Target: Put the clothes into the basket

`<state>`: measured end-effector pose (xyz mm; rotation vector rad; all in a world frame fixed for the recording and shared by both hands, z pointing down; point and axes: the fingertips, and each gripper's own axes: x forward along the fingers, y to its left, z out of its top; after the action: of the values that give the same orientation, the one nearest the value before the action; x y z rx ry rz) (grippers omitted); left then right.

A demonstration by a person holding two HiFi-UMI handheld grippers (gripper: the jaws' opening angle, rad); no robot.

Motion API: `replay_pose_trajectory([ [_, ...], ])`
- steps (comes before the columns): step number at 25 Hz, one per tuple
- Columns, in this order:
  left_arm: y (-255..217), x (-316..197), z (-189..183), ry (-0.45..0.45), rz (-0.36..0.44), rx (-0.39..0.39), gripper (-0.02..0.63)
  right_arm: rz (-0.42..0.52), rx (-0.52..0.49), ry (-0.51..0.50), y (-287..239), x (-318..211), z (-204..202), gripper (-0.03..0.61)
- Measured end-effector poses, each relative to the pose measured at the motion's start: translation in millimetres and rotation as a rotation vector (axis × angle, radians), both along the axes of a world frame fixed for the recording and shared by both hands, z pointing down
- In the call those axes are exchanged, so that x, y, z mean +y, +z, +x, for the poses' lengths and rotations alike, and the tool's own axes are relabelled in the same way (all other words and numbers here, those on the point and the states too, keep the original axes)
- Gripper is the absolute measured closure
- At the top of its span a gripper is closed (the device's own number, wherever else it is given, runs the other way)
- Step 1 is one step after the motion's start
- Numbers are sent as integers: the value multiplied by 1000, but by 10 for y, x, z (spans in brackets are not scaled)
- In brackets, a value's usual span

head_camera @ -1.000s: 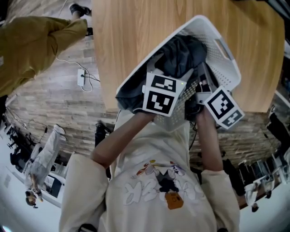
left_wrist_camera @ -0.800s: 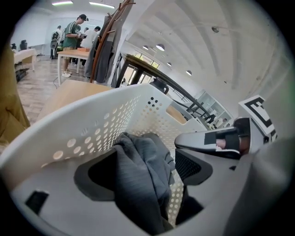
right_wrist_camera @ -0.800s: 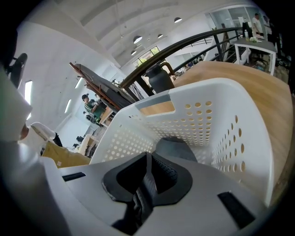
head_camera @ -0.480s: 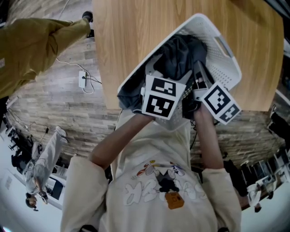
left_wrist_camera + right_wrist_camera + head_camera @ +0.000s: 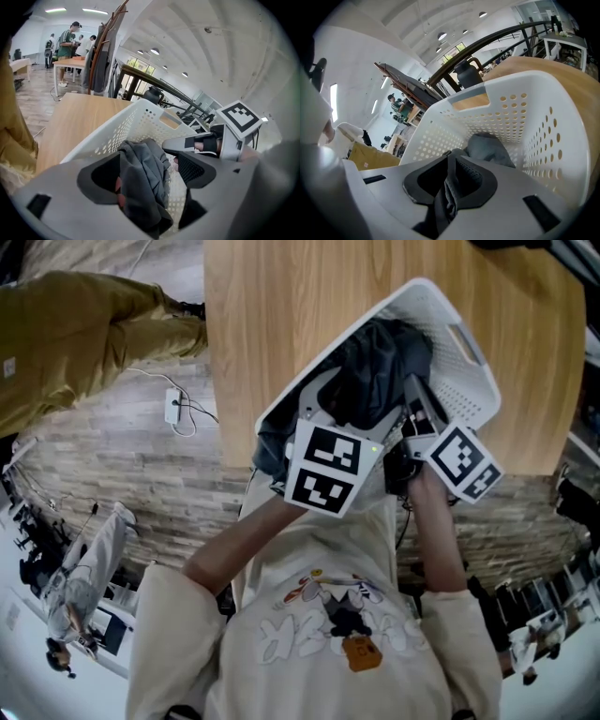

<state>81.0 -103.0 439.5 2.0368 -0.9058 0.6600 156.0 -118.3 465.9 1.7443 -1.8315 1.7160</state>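
Light wood table [image 5: 281, 324], seen from above. One white perforated basket [image 5: 466, 371] stands directly on it, at the near edge and turned at an angle to it. Beside the table, a plank floor [image 5: 112, 474] carries a power strip [image 5: 172, 407] and its cable [image 5: 192, 401].

Concealed and cropped areas.
Head view: marker cubes [image 5: 323, 465] mask the jaws of left gripper [image 5: 147, 173] and right gripper [image 5: 449, 183]; clothes [image 5: 375, 367] bury the basket [image 5: 466, 362] floor; table [image 5: 262, 324] cropped at top edge.
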Motion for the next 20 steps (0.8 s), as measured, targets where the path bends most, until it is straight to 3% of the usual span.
replay_pose_trajectory([
  [9, -249, 134, -121, -1, 37, 47, 243, 53, 6, -28, -247, 119, -182, 518],
  [13, -336, 182, -222, -17, 56, 40, 343, 70, 2, -49, -349, 182, -279, 517],
  [17, -382, 289, -357, -29, 67, 28, 404, 92, 16, -67, -425, 278, -355, 515],
  [20, -352, 334, -464, -50, 67, -7, 495, 98, 30, -61, -448, 325, -368, 514],
])
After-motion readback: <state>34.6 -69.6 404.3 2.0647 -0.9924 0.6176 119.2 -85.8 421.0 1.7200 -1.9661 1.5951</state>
